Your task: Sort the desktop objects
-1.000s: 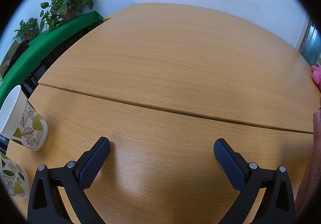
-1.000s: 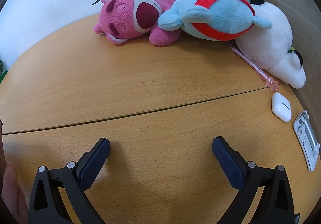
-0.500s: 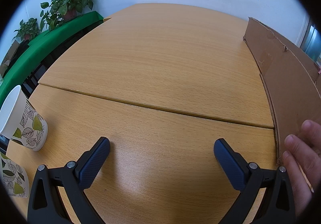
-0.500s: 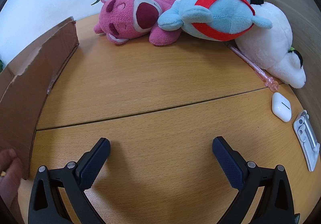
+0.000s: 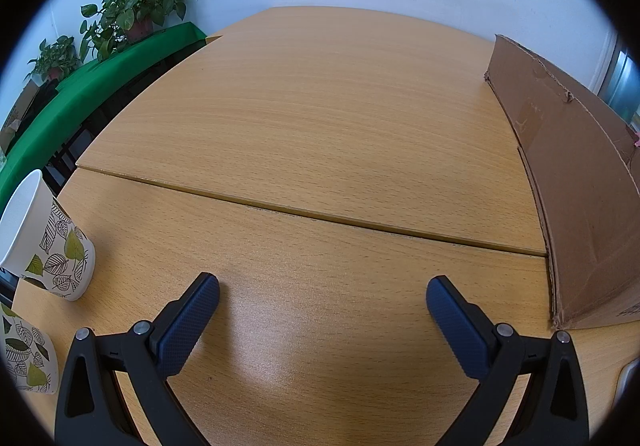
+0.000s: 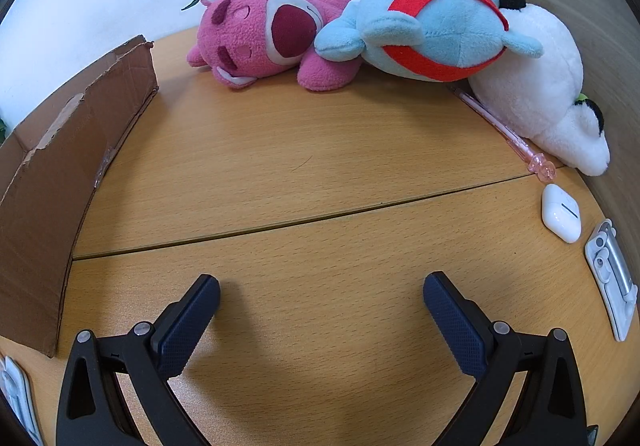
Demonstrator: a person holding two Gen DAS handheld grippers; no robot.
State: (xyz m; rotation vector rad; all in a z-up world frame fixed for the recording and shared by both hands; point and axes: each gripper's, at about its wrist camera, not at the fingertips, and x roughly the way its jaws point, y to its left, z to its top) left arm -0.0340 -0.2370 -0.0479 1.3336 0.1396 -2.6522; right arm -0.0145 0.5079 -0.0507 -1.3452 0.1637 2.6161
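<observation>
Both hand-held grippers, left (image 5: 322, 296) & right (image 6: 321, 293), gape wide w/ nothing between, above the wooden bench (image 6: 320, 174); brown cardboard box (image 6: 60, 174) stands left, pink plush bear (image 6: 268, 34) & light-blue plush (image 6: 432, 26) far right.

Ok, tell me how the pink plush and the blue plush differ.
The pink plush is pink all over with a dark red mouth; the blue plush is light blue with a red band. The pink plush lies on the desk, nearer the cardboard box; the blue plush leans on it. Both are soft toys.
</observation>
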